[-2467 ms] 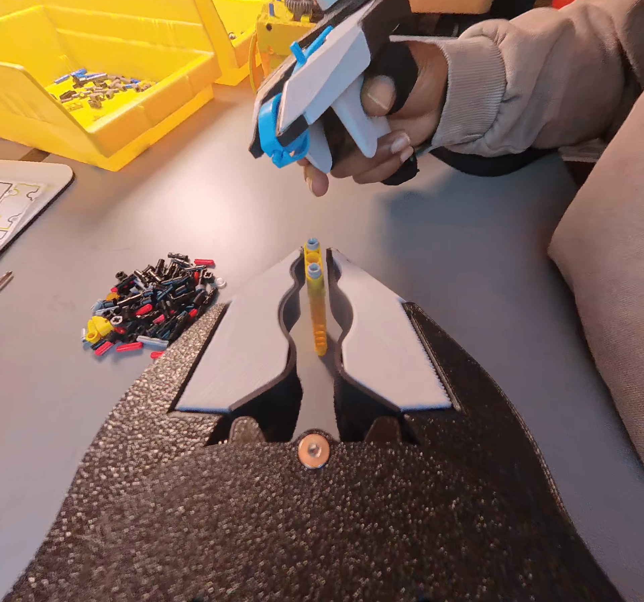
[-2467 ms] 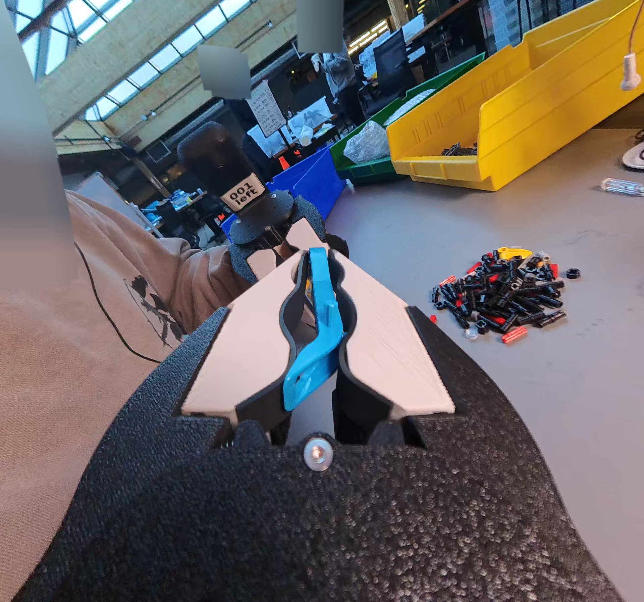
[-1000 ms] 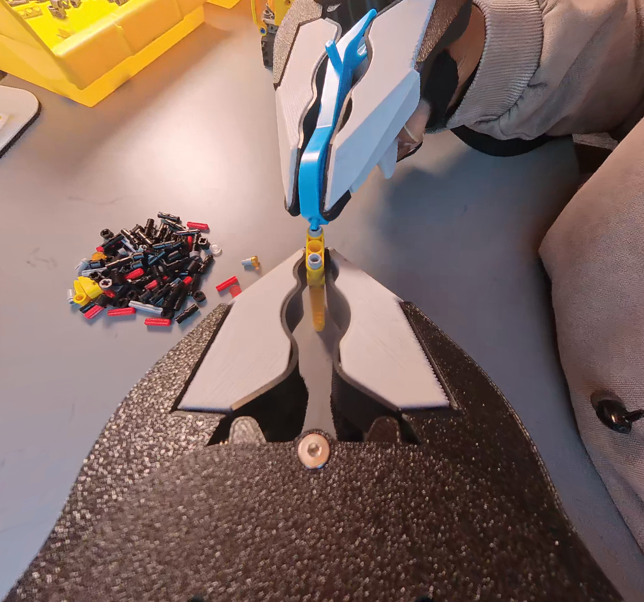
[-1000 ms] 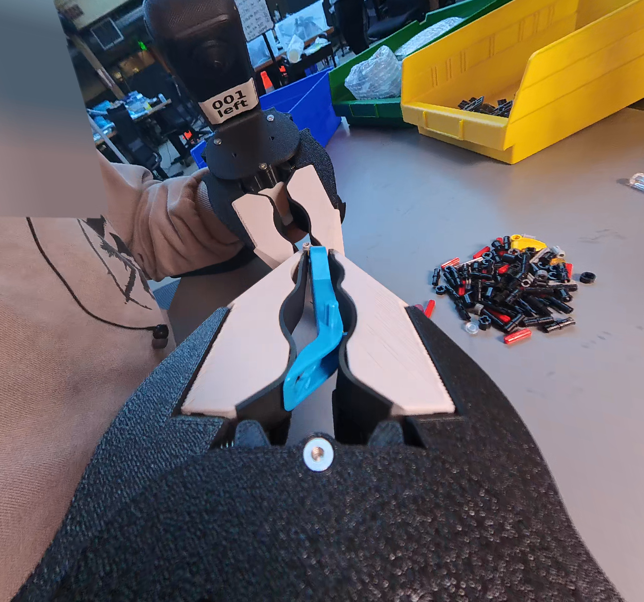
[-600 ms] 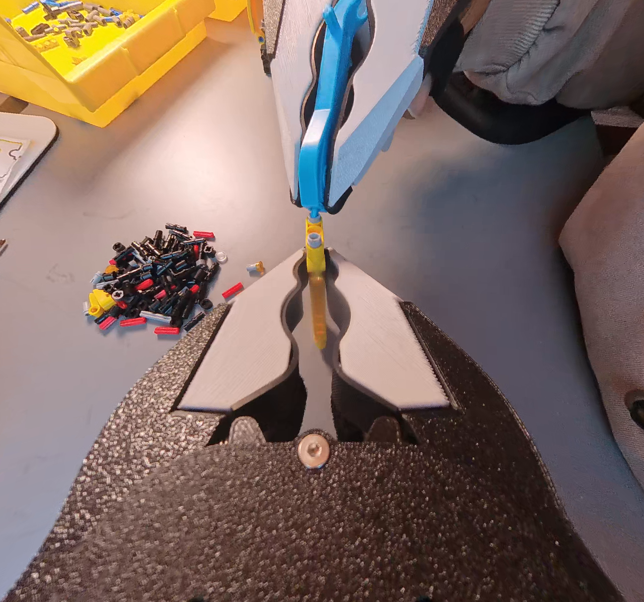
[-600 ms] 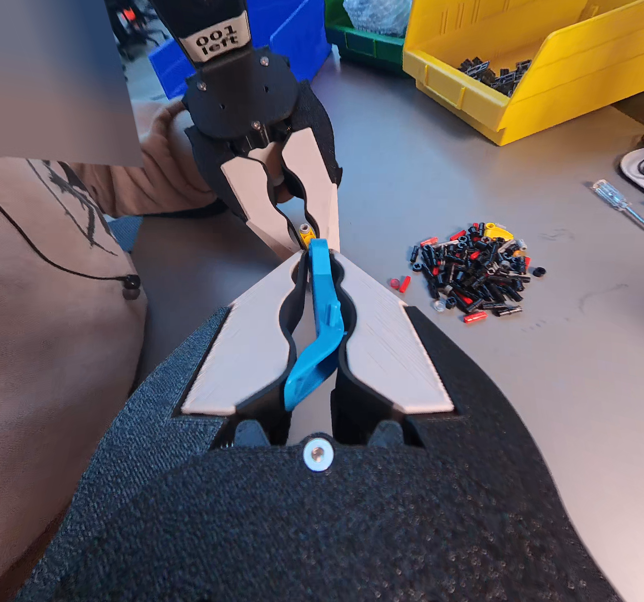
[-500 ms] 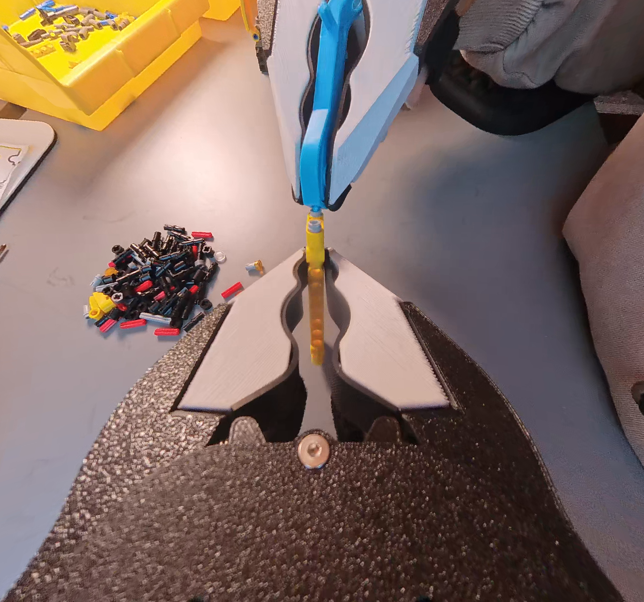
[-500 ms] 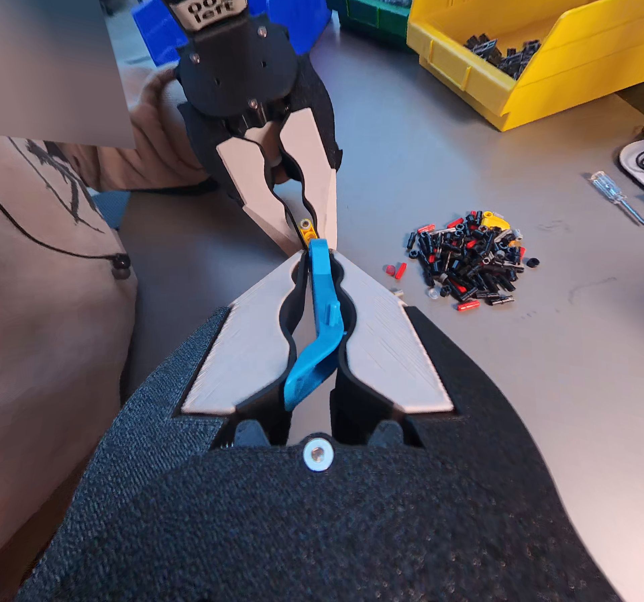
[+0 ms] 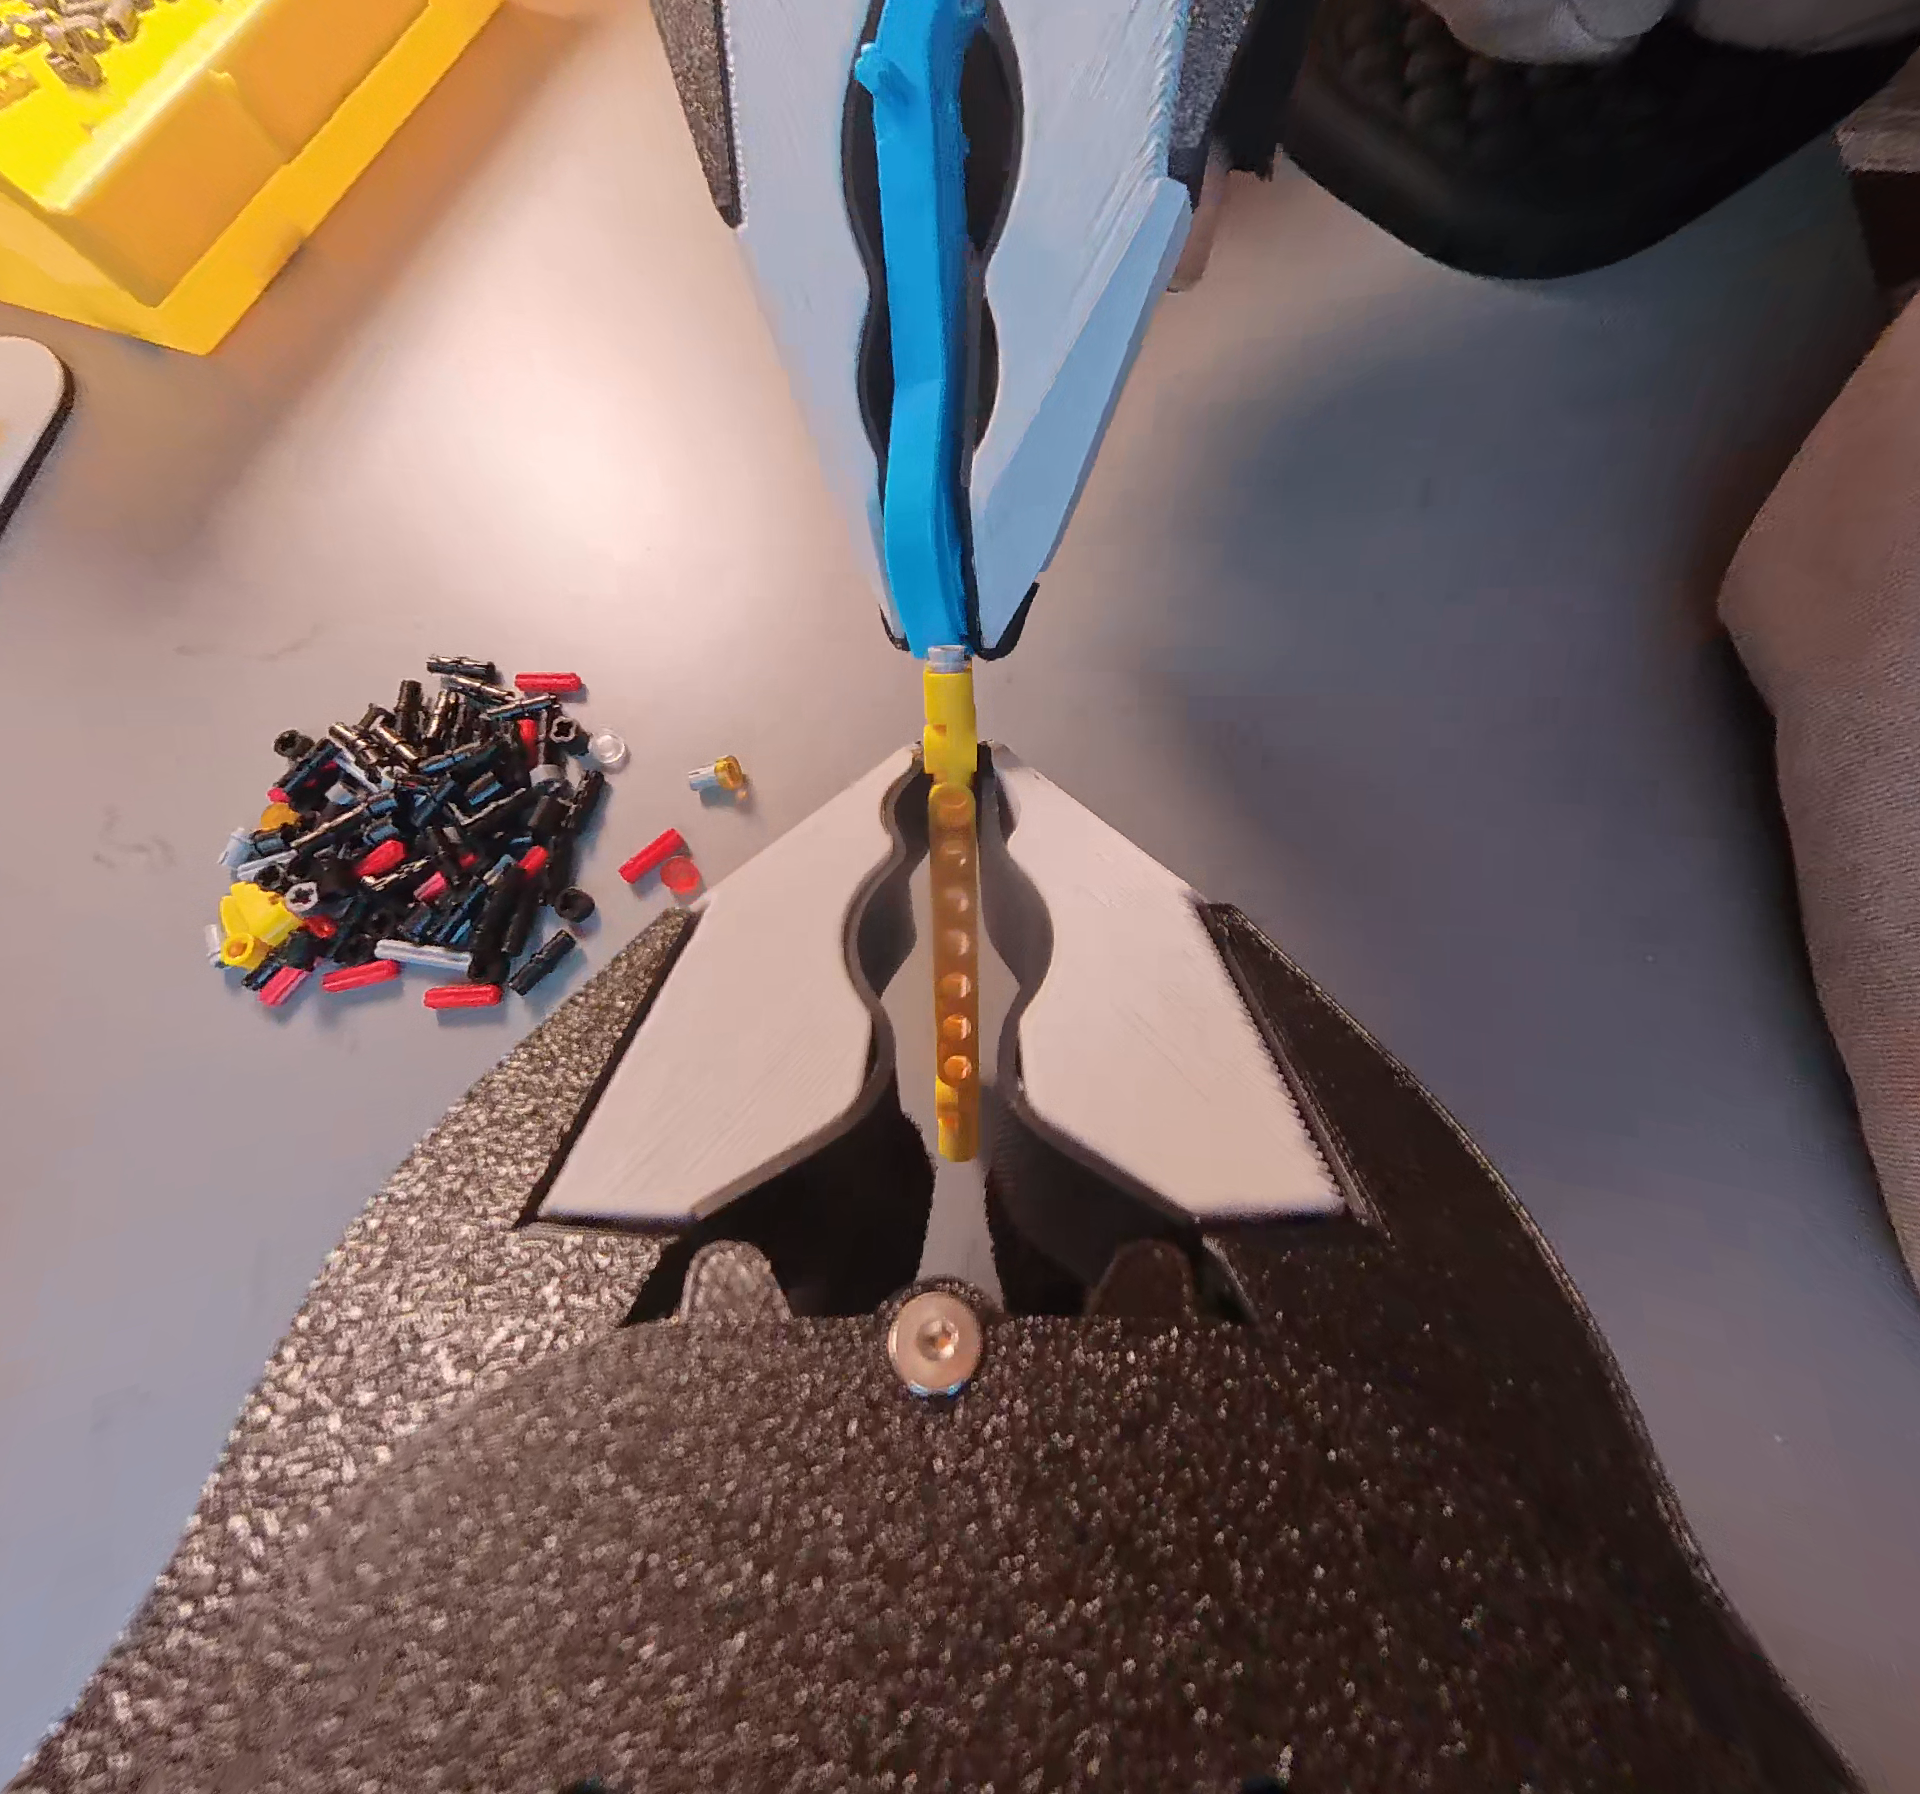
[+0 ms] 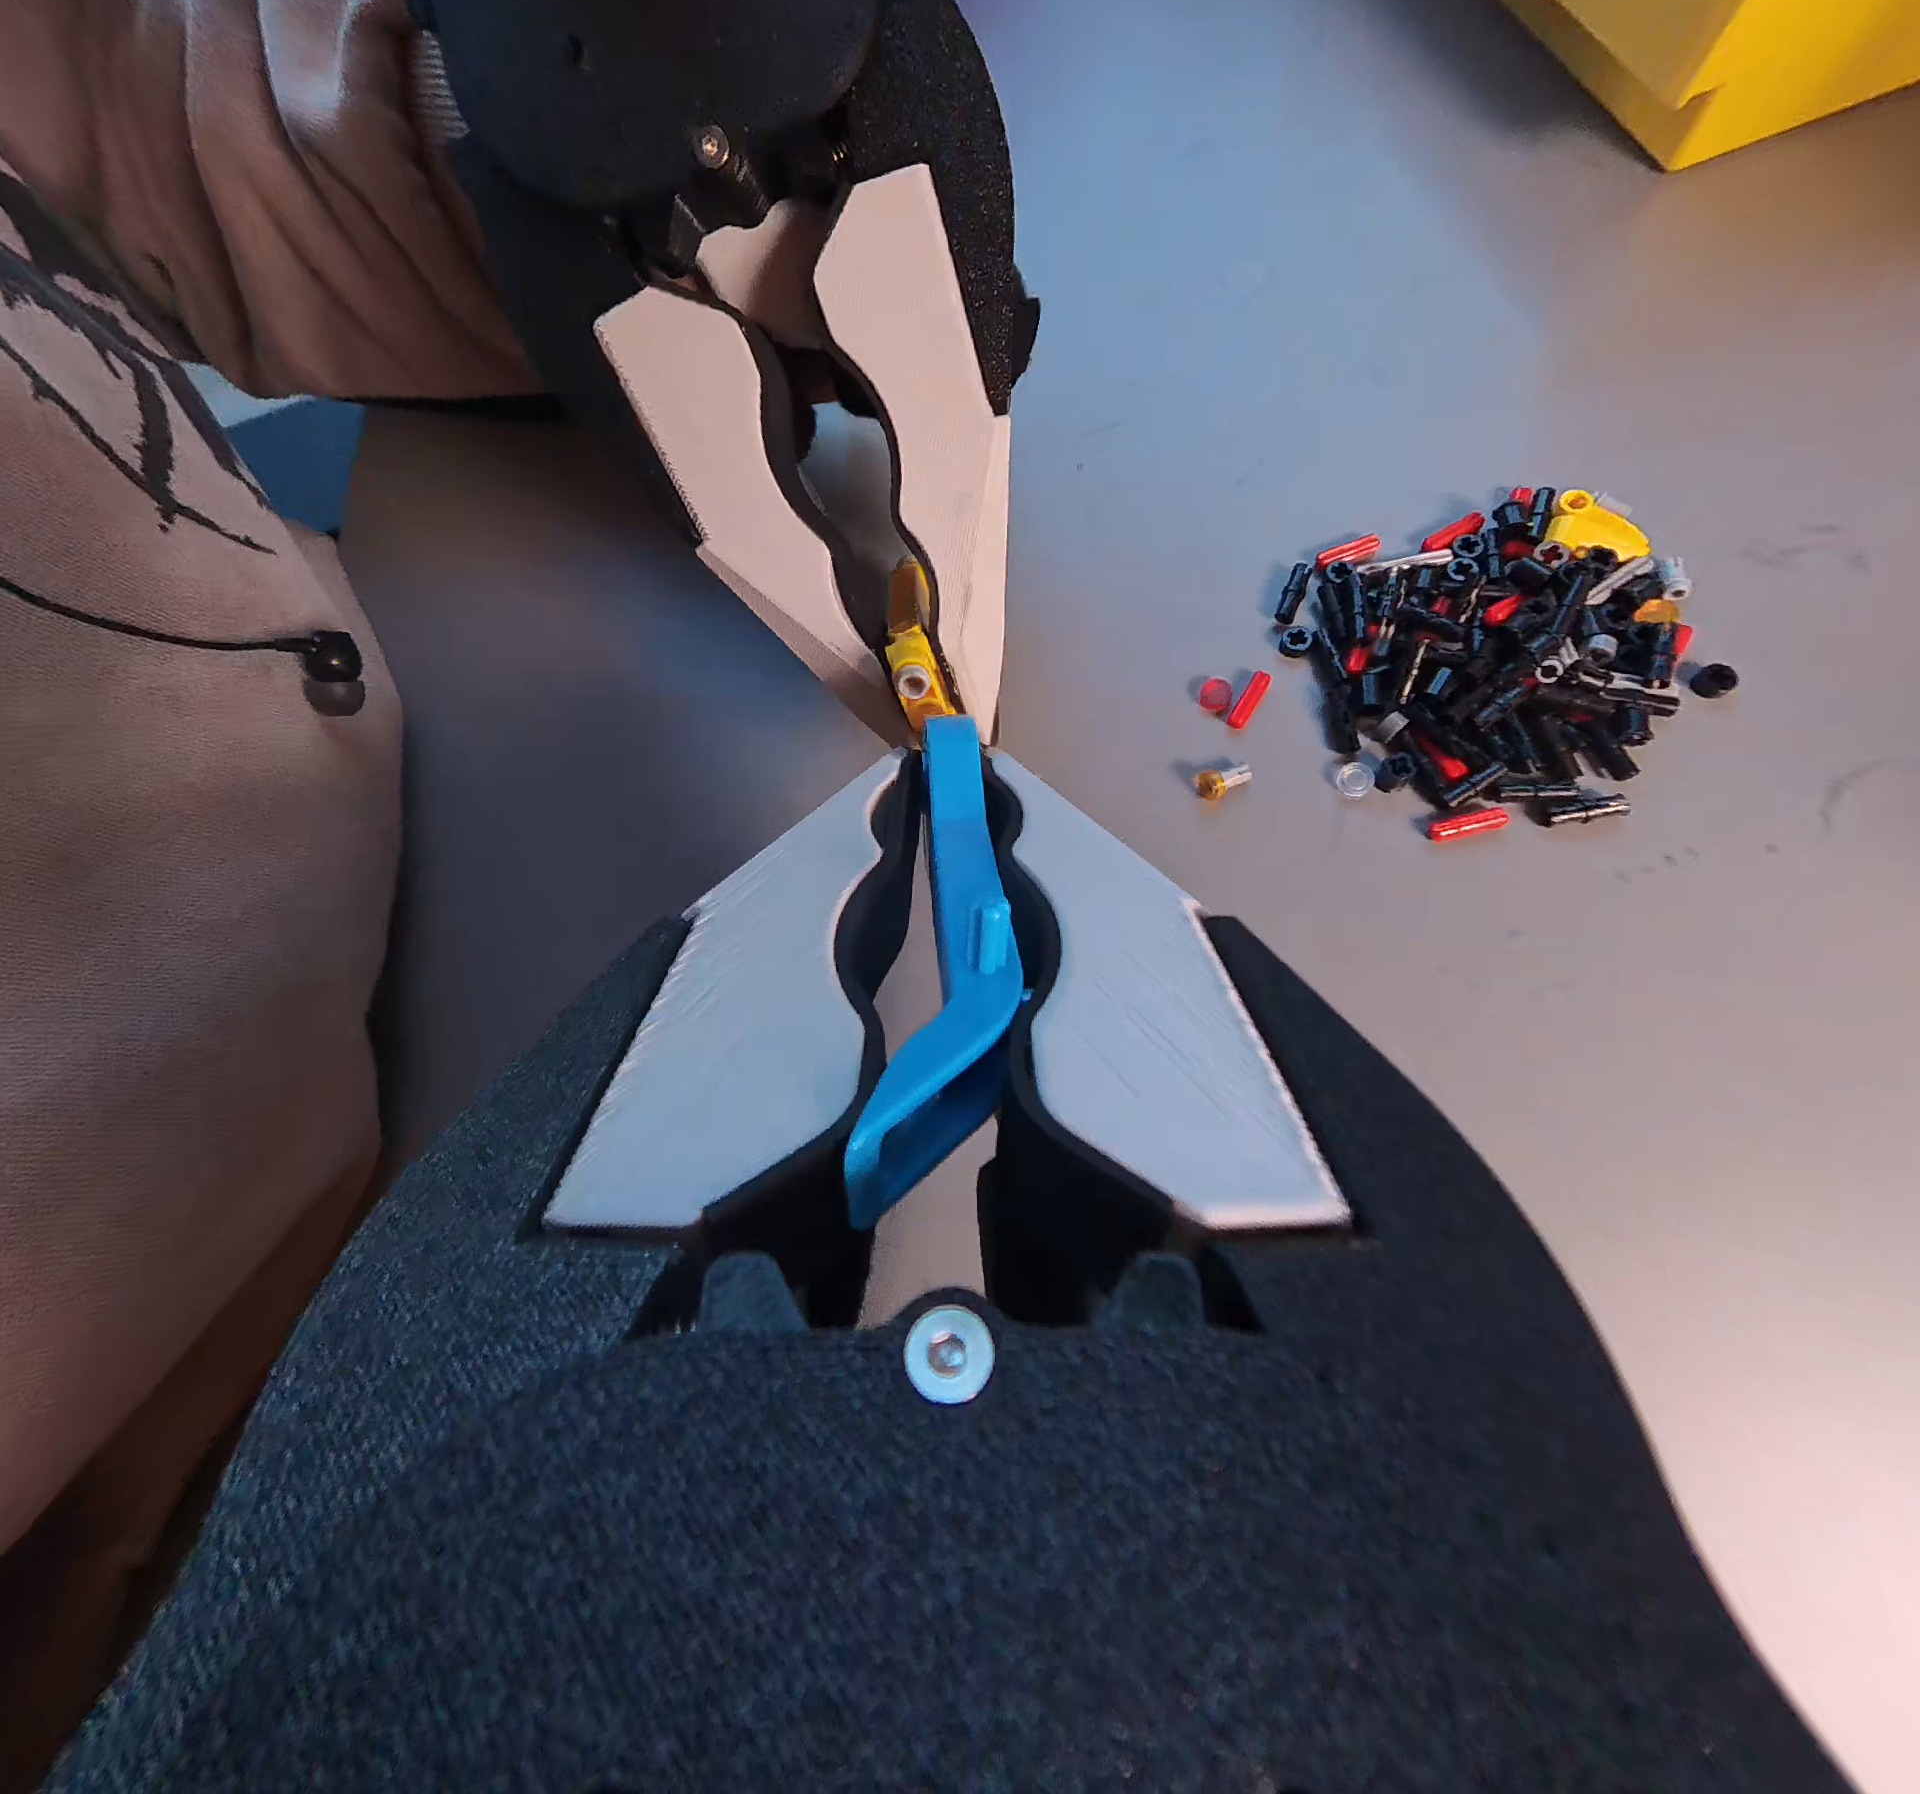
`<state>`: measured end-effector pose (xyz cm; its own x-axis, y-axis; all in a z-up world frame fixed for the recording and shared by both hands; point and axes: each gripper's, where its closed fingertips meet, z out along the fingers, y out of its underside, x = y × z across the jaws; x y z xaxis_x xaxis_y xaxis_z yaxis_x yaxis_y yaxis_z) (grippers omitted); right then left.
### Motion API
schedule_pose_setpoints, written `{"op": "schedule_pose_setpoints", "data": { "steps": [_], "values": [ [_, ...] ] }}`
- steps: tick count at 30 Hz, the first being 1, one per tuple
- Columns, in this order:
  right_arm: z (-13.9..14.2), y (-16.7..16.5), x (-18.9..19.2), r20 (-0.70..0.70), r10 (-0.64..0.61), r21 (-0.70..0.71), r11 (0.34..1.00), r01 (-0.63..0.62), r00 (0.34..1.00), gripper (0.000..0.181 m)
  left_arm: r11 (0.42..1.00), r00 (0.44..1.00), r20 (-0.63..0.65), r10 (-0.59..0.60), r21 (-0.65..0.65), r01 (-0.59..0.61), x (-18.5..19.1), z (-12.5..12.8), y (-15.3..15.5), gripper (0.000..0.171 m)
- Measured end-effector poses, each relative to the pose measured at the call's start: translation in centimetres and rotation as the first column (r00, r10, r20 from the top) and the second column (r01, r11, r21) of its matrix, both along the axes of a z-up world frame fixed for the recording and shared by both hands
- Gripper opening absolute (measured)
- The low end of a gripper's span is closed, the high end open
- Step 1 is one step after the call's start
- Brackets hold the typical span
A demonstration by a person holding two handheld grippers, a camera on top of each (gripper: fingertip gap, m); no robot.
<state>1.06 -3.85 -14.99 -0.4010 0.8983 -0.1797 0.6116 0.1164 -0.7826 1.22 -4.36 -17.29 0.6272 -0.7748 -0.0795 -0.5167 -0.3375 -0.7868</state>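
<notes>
Two grippers are meeting tip to tip above the grey tabletop: the left gripper is clamping one long yellow perforated plastic beam, the right gripper one bent blue plastic lever, ends touching. One heap of small black and red plastic pins is lying beside them, one yellow plastic bin behind

right gripper: has swung over from beside, now nose to nose with left gripper
blue tool: tip now meets yellow beam
</notes>
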Motion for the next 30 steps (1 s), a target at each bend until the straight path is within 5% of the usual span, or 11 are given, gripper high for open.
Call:
{"op": "schedule_pose_setpoints", "data": {
  "steps": [7,12,18,23,25,27,29,30],
  "values": [
    [-0.8,-0.6,-0.2,-0.014,-0.059,-0.358,0.932,0.050,0.998,0.007,0.999,1.000,-0.002,-0.012,-0.032,0.012,0.4,-0.9,-0.4,0.004],
    [0.2,-0.9,-0.2,-0.025,-0.093,-0.640,0.766,0.055,0.995,0.007,1.000,0.997,0.078,-0.018,-0.018,0.020,0.8,0.1,-0.4,0.005],
    [1.4,-1.1,-0.1,-0.023,-0.078,-0.750,0.660,0.035,0.997,0.007,0.999,0.989,0.146,-0.033,-0.004,0.034,1.2,1.1,-0.6,0.005],
    [3.3,-1.0,0.0,-0.067,-0.102,-0.860,0.511,-0.006,0.992,0.006,0.999,0.968,0.247,-0.040,0.028,0.034,1.6,3.1,-0.4,0.006],
    [4.9,-2.8,-0.3,-0.124,-0.063,-0.915,0.393,-0.089,0.990,0.008,0.995,0.968,0.229,-0.100,0.031,0.095,3.6,2.8,-0.9,0.004],
    [6.0,-2.6,-0.6,-0.200,-0.113,-0.888,0.440,-0.132,0.973,0.008,0.996,0.967,0.243,-0.079,0.063,0.065,3.0,3.8,-0.3,0.006],
    [7.8,0.2,0.2,-0.261,-0.209,-0.909,0.381,-0.167,0.942,0.008,0.997,0.955,0.294,-0.036,0.069,0.017,1.5,4.8,0.2,0.006],
    [7.9,0.6,0.5,-0.270,-0.214,-0.900,0.404,-0.166,0.939,0.008,0.998,0.956,0.292,-0.031,0.069,0.012,1.2,4.7,0.2,0.006]
  ]
}}
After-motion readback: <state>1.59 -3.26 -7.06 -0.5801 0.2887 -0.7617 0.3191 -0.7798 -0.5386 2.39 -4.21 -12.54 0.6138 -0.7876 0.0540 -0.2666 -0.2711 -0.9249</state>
